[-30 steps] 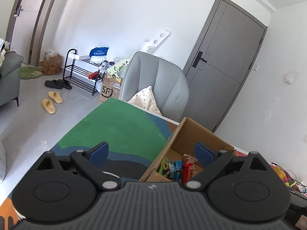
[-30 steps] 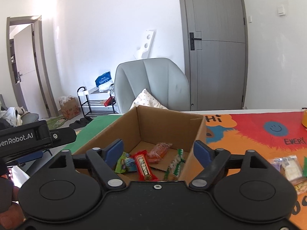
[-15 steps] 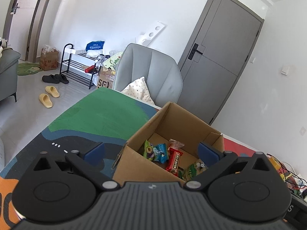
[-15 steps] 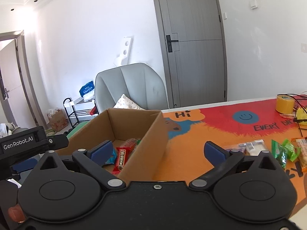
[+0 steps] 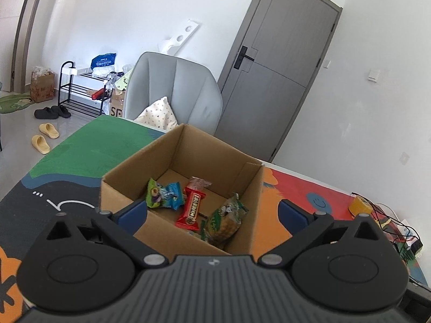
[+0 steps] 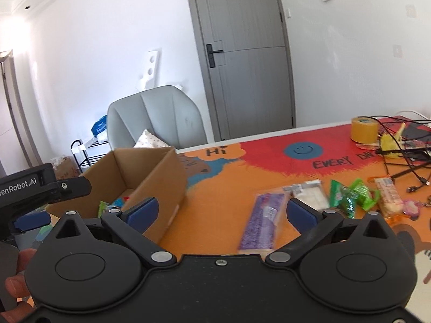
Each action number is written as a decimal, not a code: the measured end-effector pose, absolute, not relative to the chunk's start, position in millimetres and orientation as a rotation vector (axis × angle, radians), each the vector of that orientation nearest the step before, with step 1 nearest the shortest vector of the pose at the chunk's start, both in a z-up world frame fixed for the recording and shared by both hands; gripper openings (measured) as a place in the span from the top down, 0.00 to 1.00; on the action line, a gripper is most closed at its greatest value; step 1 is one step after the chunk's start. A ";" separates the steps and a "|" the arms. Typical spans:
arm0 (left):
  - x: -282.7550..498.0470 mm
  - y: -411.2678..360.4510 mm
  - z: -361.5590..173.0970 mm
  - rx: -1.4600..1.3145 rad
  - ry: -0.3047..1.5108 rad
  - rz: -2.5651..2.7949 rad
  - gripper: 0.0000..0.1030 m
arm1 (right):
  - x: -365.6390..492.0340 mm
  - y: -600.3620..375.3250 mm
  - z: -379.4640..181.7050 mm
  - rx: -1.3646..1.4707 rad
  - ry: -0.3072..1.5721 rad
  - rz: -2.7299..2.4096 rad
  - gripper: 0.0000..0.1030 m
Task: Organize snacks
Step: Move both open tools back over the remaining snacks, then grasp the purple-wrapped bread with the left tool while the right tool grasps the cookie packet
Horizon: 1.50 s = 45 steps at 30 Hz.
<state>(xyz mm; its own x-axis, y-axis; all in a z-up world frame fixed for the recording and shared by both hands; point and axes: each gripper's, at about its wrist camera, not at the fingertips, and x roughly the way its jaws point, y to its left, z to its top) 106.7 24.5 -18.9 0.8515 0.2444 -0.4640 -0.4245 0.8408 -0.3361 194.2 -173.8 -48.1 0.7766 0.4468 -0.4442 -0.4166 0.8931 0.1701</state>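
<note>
An open cardboard box (image 5: pixel 124 183) (image 6: pixel 167 177) stands on the colourful table mat. Inside it lie a blue-green packet (image 5: pixel 164 195), a red bar (image 5: pixel 192 210), a green cracker packet (image 5: pixel 225 223) and a brownish packet (image 5: pixel 199 182). My left gripper (image 5: pixel 212 214) hangs open just in front of the box, nothing between its pads. My right gripper (image 6: pixel 221 212) is open over the orange mat to the right of the box, with a purple packet (image 6: pixel 262 220) lying below it. Farther right lie a white packet (image 6: pixel 309 193), green packets (image 6: pixel 350 196) and a cracker packet (image 6: pixel 388 196).
A grey chair (image 5: pixel 175 91) with a cushion stands behind the table. A roll of yellow tape (image 6: pixel 365 129) and tangled black cables (image 6: pixel 404 161) sit at the mat's far right. The other gripper's body (image 6: pixel 32 188) and a hand (image 6: pixel 16 282) show at the left.
Both views have swung to the right: the box has come to the middle of the left view and slid to the left of the right view. The loose snacks came into sight.
</note>
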 end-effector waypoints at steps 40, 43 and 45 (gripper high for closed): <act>205.5 -83.3 -69.7 -0.358 0.610 0.096 0.18 | 250.5 -283.0 -95.5 0.189 0.590 0.271 0.14; 213.8 -88.5 -77.9 -0.351 0.634 0.096 0.19 | 254.6 -286.1 -98.2 0.190 0.598 0.269 0.16; 218.3 -91.1 -82.7 -0.352 0.649 0.094 0.23 | 257.4 -288.5 -99.8 0.200 0.603 0.271 0.18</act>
